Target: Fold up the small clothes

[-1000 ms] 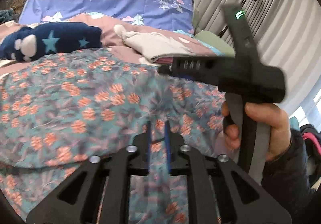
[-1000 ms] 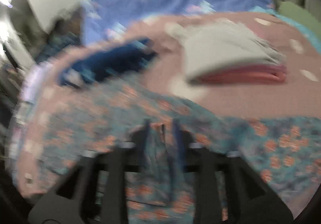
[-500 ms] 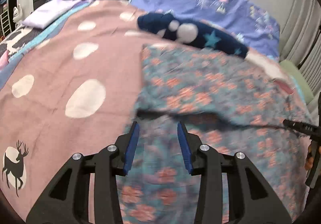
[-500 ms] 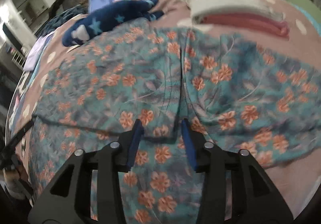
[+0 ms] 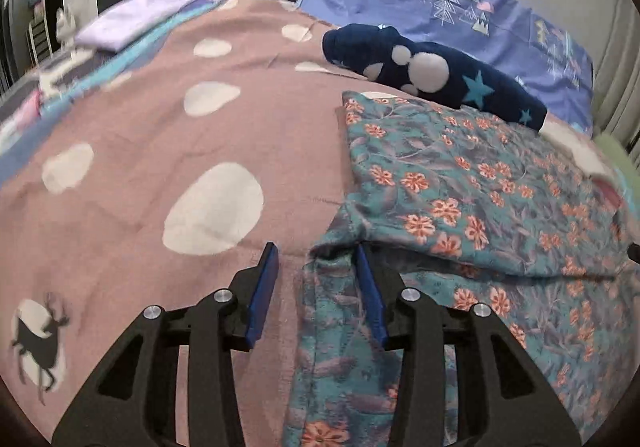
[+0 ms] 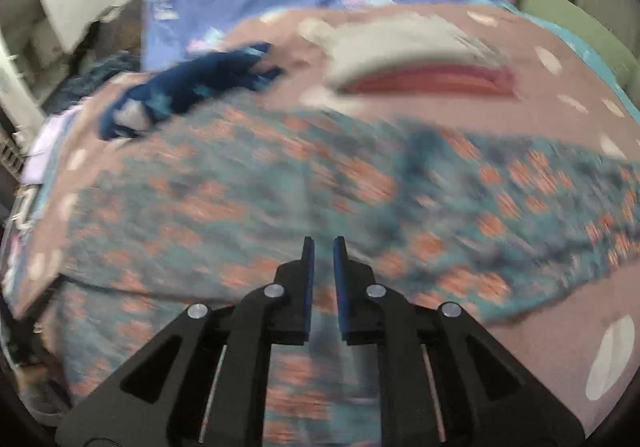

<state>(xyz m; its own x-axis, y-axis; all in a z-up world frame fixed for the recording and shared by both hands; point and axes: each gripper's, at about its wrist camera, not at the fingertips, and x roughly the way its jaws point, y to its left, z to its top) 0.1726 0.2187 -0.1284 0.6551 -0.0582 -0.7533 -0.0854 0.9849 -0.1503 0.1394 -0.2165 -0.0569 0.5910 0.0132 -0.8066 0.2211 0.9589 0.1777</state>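
The floral garment (image 5: 472,207) lies spread over the pink spotted blanket (image 5: 152,175), already doubled once, its upper layer ending in a loose edge that crosses the cloth just ahead of both tools. It looks to me like the stage between folds: one fold is laid, and the hands are settling for a fresh hold before the next. The left gripper (image 5: 316,279) sits at the garment's left edge, its jaws spread and just now widening; the corner of the folded layer lies between the blue pads, but they do not press on it. The right gripper (image 6: 322,275) hovers over the middle of the floral cloth, jaws nearly together and just now closing; its view is blurred, and I cannot tell whether any fabric is caught in the narrow gap. Next, I would judge, the left pads need to close on that corner, and both hands carry the layer across evenly. Beyond the garment lie a navy starred piece (image 5: 436,75) and, further right, a folded stack (image 6: 420,63).
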